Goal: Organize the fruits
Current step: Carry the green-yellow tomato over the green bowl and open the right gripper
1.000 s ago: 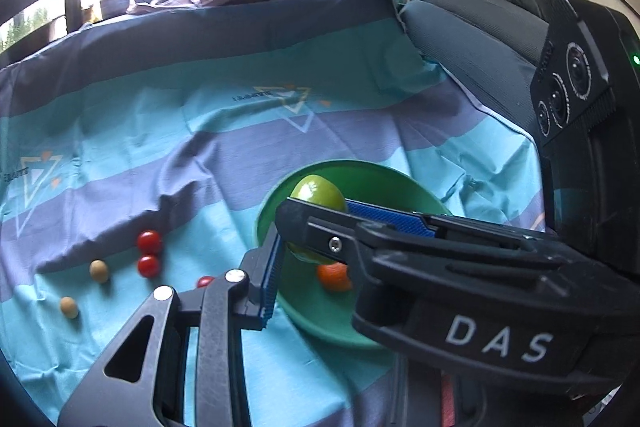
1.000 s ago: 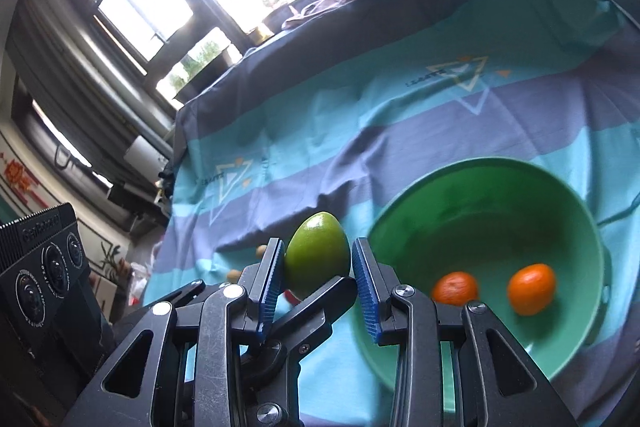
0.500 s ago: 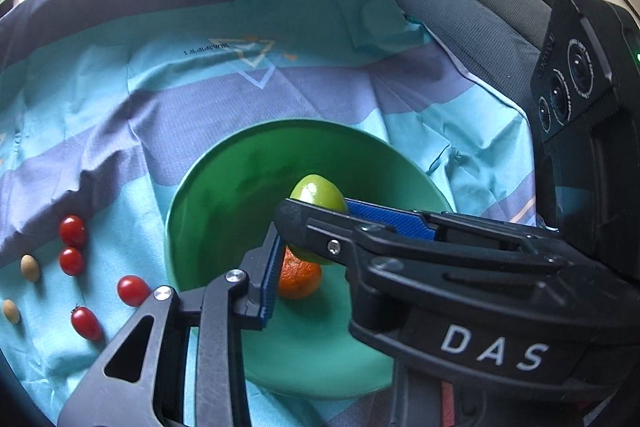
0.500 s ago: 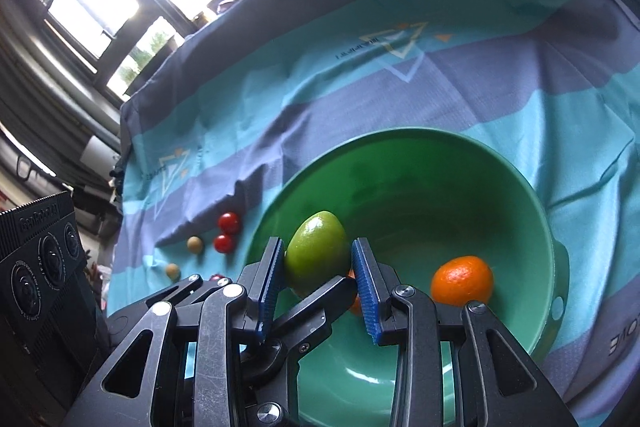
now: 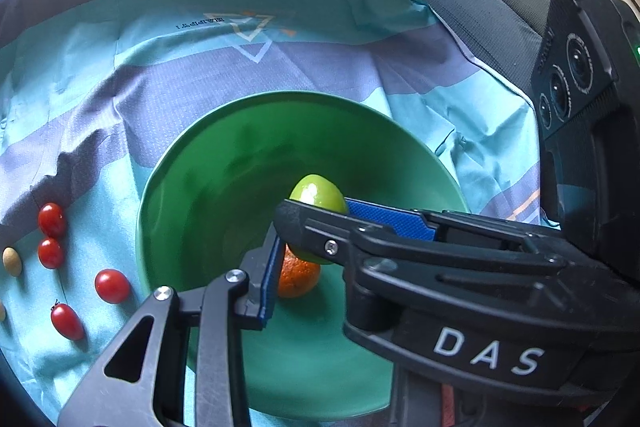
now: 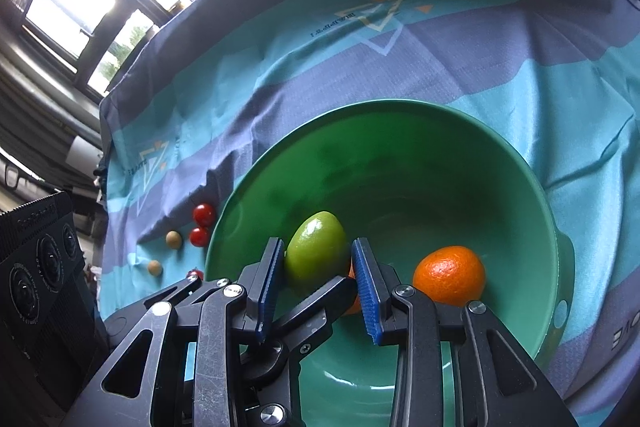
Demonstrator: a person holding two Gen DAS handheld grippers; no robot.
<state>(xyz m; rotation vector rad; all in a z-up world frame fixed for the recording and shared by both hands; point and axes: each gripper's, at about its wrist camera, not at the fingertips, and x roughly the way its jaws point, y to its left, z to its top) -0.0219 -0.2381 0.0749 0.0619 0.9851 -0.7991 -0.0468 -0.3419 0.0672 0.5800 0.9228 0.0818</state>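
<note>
Green fruit: egg-shaped, hanging inside the green bowl, above its floor, near the left wall. The long axis is running roughly along the fingers, and the narrower end is pointing forward toward the bowl's far wall, leaning slightly right.

Right gripper: its jaws are standing part-way apart, pinching the fruit at its widest girth. Both blue ribbed pads are pressing its flanks.

Left gripper: only one finger is showing, and its blue pad is sitting just beside the fruit's lower edge. The other finger is lying behind the right gripper's body, so I cannot tell the spread, nor whether the pad is touching.

An orange is resting on the bowl floor to the right. A second orange is lying under the fruit, partly hidden.

Cherry tomatoes and small tan fruits are lying on the striped cloth, left of the bowl.

Writing: "DAS" is showing in white on the right gripper's side. Small upside-down lettering beside the cloth's triangle print is appearing to read "HAPPY".
</note>
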